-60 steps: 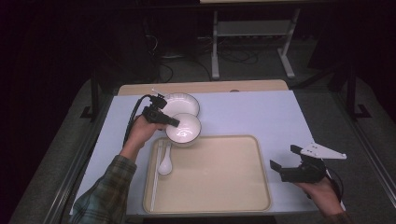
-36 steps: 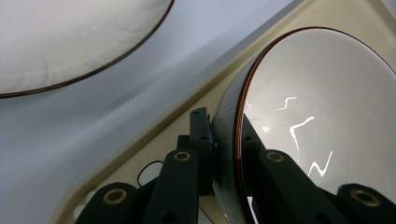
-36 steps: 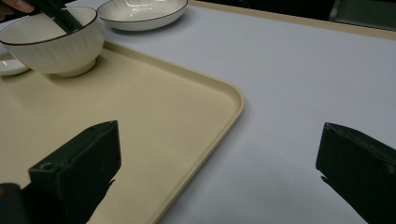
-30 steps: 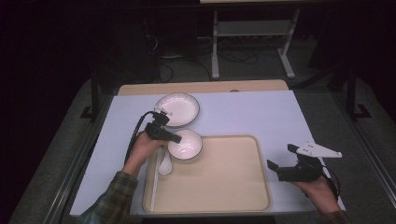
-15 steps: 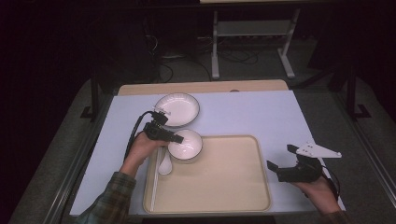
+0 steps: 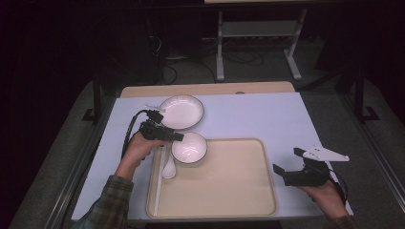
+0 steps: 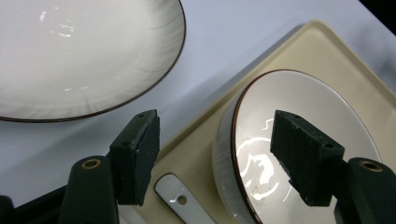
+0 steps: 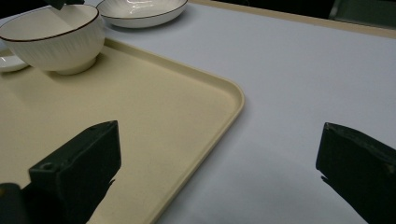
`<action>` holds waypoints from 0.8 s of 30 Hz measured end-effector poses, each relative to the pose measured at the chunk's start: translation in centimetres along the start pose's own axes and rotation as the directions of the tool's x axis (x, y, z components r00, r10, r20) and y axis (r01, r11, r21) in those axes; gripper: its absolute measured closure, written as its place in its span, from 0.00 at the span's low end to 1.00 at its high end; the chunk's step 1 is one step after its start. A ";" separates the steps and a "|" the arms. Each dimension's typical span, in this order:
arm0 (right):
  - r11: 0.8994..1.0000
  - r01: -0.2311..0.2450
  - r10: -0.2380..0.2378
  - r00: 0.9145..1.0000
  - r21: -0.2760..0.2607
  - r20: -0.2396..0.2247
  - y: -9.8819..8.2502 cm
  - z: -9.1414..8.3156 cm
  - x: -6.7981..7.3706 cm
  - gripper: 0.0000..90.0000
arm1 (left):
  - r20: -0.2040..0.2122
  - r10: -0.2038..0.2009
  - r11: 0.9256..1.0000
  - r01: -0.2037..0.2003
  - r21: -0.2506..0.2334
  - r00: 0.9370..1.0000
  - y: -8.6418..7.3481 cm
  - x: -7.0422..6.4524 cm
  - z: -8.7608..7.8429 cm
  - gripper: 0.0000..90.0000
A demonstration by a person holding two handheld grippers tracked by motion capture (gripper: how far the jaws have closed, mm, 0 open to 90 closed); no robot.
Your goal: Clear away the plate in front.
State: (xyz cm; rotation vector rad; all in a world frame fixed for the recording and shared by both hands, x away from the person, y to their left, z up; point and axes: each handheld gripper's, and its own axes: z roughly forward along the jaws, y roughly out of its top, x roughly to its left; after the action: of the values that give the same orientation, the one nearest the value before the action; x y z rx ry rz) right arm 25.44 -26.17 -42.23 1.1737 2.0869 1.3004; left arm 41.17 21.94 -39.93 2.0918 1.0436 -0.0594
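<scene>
A white ribbed bowl (image 6: 189,148) with a dark rim stands in the far left corner of the beige tray (image 6: 239,200). A white spoon (image 6: 168,169) lies on the tray beside it. My left gripper (image 6: 176,137) hovers at the bowl's near-left rim. In the left gripper view its jaws (image 7: 219,156) have just been opening and now straddle the rim of the bowl (image 7: 299,98), with the pads off it. My right gripper (image 6: 286,174) rests open at the tray's right edge, and nothing lies between its jaws (image 8: 219,177).
A shallow white plate (image 6: 180,112) sits on the pale blue mat (image 6: 267,117) just beyond the tray, close to the left gripper. The tray's middle and right side are bare. A metal stand (image 6: 258,33) is on the floor past the table.
The left gripper carried the bowl from beside the plate down onto the tray's corner, then opened and let it go, drawing back slightly. The right gripper stayed put.
</scene>
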 end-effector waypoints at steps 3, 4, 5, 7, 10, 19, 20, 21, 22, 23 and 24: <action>1.000 0.001 -0.001 1.000 0.002 0.001 0.0 0.1 0.0 0.00 | -0.009 -0.015 1.000 0.015 -0.016 1.000 0.0 0.5 -0.4 0.36; 1.000 0.001 -0.001 1.000 0.002 0.001 0.0 0.1 0.0 0.00 | -0.011 -0.018 1.000 0.018 -0.017 1.000 0.0 0.6 -0.6 0.36; 1.000 0.001 -0.001 1.000 0.002 0.001 0.0 0.1 0.0 0.00 | -0.017 -0.023 1.000 0.022 -0.021 1.000 0.0 0.8 -0.8 0.36; 1.000 -0.001 0.001 1.000 0.005 0.000 0.1 0.2 0.0 0.00 | -0.026 -0.034 0.999 0.033 -0.037 0.999 0.1 1.3 -1.1 0.36; 1.000 0.000 0.000 1.000 0.006 0.002 0.0 0.2 -0.1 0.00 | -0.047 -0.048 0.998 0.046 -0.043 0.998 0.4 2.1 -1.4 0.36; 1.000 -0.005 0.005 1.000 0.008 0.010 0.0 0.3 -0.1 0.00 | -0.113 -0.113 0.992 0.106 -0.063 0.987 1.6 5.0 -1.6 0.37; 1.000 -0.007 0.007 1.000 0.009 0.012 0.0 0.3 -0.2 0.00 | -0.130 -0.138 0.988 0.129 -0.081 0.982 2.0 5.8 -1.8 0.38; 1.000 -0.007 0.007 1.000 0.009 0.012 0.0 0.3 -0.2 0.00 | -0.130 -0.138 0.988 0.129 -0.081 0.982 2.0 5.8 -1.8 0.38; 1.000 -0.008 0.008 1.000 0.009 0.012 0.0 0.2 -0.2 0.00 | -0.146 -0.159 0.985 0.147 -0.090 0.976 2.4 6.5 -1.8 0.38; 1.000 -0.008 0.008 1.000 0.009 0.012 0.0 0.2 -0.2 0.00 | -0.146 -0.159 0.985 0.147 -0.090 0.976 2.4 6.5 -1.8 0.38; 1.000 -0.008 0.008 1.000 0.007 0.012 0.0 0.2 -0.2 0.00 | -0.153 -0.168 0.983 0.154 -0.095 0.974 2.5 6.9 -1.9 0.38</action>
State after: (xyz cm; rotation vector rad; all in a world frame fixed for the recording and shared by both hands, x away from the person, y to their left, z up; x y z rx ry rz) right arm 25.70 -26.23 -42.38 1.1921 2.0819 1.2868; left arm 46.96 26.80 -39.55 1.9588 1.2898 0.0719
